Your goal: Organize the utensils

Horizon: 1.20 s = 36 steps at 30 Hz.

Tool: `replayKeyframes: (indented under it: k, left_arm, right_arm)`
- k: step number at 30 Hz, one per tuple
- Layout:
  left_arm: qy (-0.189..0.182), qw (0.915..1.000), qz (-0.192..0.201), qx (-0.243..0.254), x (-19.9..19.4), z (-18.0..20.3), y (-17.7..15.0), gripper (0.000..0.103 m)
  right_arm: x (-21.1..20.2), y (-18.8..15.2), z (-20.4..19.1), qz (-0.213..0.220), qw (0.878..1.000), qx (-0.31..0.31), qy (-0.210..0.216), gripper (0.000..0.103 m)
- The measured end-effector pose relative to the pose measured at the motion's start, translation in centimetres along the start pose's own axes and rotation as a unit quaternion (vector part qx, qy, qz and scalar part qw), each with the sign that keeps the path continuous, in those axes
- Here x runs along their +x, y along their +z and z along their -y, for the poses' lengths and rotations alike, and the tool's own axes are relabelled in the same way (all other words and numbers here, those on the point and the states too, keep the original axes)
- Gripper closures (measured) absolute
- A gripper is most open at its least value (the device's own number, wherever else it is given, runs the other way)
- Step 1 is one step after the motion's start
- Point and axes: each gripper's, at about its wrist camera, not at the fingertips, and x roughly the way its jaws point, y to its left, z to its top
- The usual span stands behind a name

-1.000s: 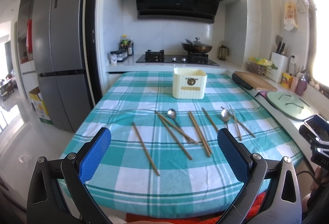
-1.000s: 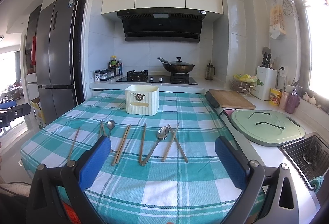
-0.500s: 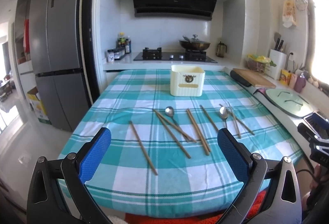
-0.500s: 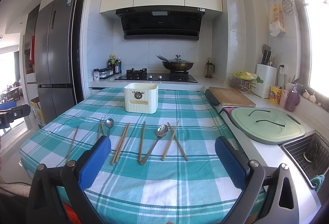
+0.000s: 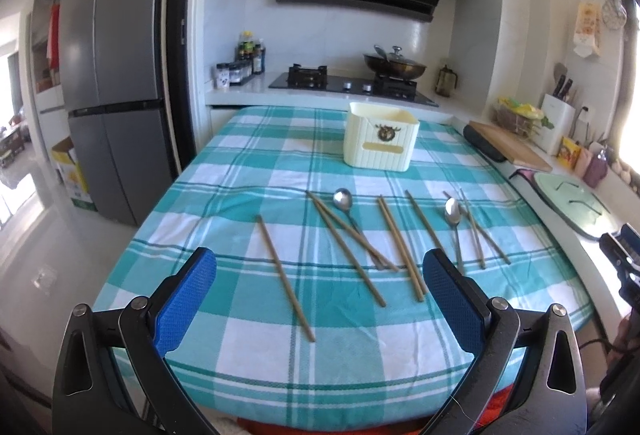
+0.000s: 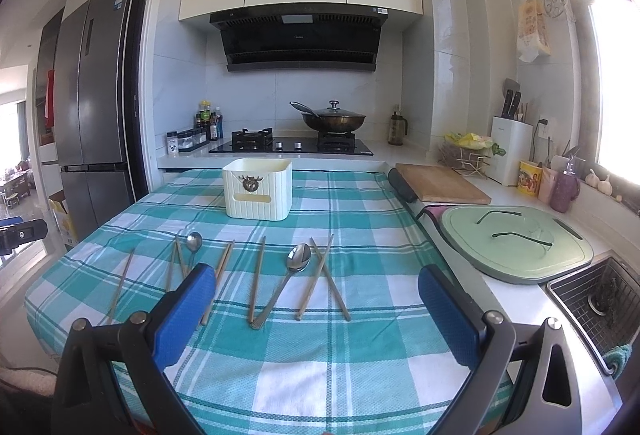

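Several wooden chopsticks (image 5: 285, 276) and two metal spoons (image 5: 343, 200) (image 5: 453, 213) lie scattered on the teal checked tablecloth (image 5: 248, 171). A cream utensil box (image 5: 379, 141) stands upright behind them. In the right wrist view the box (image 6: 258, 194), a spoon (image 6: 298, 260) and chopsticks (image 6: 256, 281) show too. My left gripper (image 5: 320, 287) is open and empty above the table's near edge. My right gripper (image 6: 316, 299) is open and empty above the table's near right part.
A fridge (image 5: 116, 91) stands left. A stove with a wok (image 6: 332, 121) is behind the table. A cutting board (image 6: 440, 187), a green lid (image 6: 516, 243) and a sink (image 6: 600, 295) line the right counter.
Both grippers have moved forward and a little lower toward the table; the utensils look nearer. Nothing on the table has moved.
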Motion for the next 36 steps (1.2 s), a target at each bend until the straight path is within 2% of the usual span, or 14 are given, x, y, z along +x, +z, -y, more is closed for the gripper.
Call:
replayKeyframes:
  k: [7, 12, 17, 20, 24, 28, 31, 32, 33, 34, 36]
  left_arm:
    - [0.007, 0.9991, -0.037, -0.017, 6.1, -2.0, 1.0, 0.000]
    - [-0.010, 0.9924, -0.106, -0.062, 12.6, -4.0, 0.1, 0.000]
    - [0.015, 0.9866, -0.152, -0.056, 17.8, -4.6, -1.2, 0.000]
    - [0.025, 0.9822, -0.176, -0.060, 20.2, -5.2, -1.9, 0.001]
    - [0.036, 0.9772, -0.198, -0.067, 22.5, -5.5, -2.5, 0.001]
    - [0.051, 0.9765, -0.204, -0.049, 23.5, -5.1, -2.7, 0.001]
    - [0.064, 0.9755, -0.207, -0.039, 24.2, -5.1, -2.8, 0.001]
    - [0.068, 0.9749, -0.208, -0.038, 24.4, -5.1, -2.9, 0.001]
    - [0.072, 0.9744, -0.210, -0.038, 24.6, -5.2, -2.9, 0.001]
    - [0.075, 0.9737, -0.212, -0.038, 24.8, -5.3, -3.0, 0.001]
    - [0.078, 0.9730, -0.214, -0.038, 25.0, -5.4, -3.1, 0.001]
  right_arm:
    - [4.8, 0.6, 2.5, -0.037, 0.999, -0.004, -0.015, 0.000]
    - [10.5, -0.4, 3.8, -0.098, 0.994, -0.042, -0.021, 0.000]
    - [16.8, -2.5, 4.3, -0.175, 0.982, -0.077, 0.007, 0.000]
    - [20.2, -3.2, 4.6, -0.202, 0.975, -0.076, 0.042, 0.001]
    - [24.3, -4.1, 4.6, -0.233, 0.967, -0.078, 0.061, 0.003]
    - [27.4, -4.5, 3.9, -0.260, 0.956, -0.092, 0.099, 0.023]
    - [29.7, -4.9, 3.5, -0.286, 0.947, -0.094, 0.114, 0.057]
    - [30.4, -4.9, 3.4, -0.292, 0.944, -0.087, 0.126, 0.062]
    - [30.7, -4.9, 3.3, -0.288, 0.945, -0.085, 0.131, 0.068]
    - [31.0, -4.8, 3.1, -0.283, 0.947, -0.089, 0.125, 0.082]
    - [31.4, -4.6, 3.2, -0.280, 0.951, -0.084, 0.098, 0.096]
